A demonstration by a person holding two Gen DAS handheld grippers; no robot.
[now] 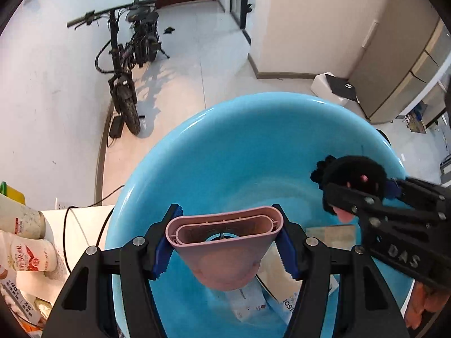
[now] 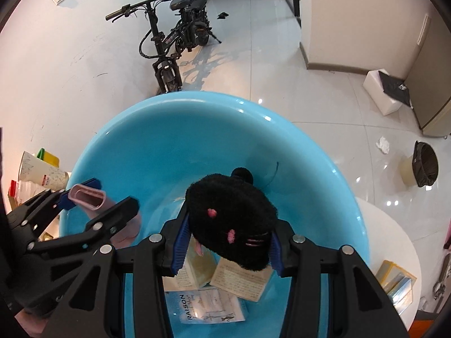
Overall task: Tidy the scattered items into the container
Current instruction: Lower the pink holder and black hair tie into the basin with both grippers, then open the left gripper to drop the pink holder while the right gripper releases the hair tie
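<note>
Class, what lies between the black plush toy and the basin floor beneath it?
In the right wrist view, paper packets lie on the blue basin floor under the black plush toy.

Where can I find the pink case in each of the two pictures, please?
Left wrist view: the pink case is bottom centre, gripped in the left claw, its open end facing the camera.
Right wrist view: the pink case is at the left edge, small, in the same claw.
Shared landmark: the blue basin beneath it.
</note>
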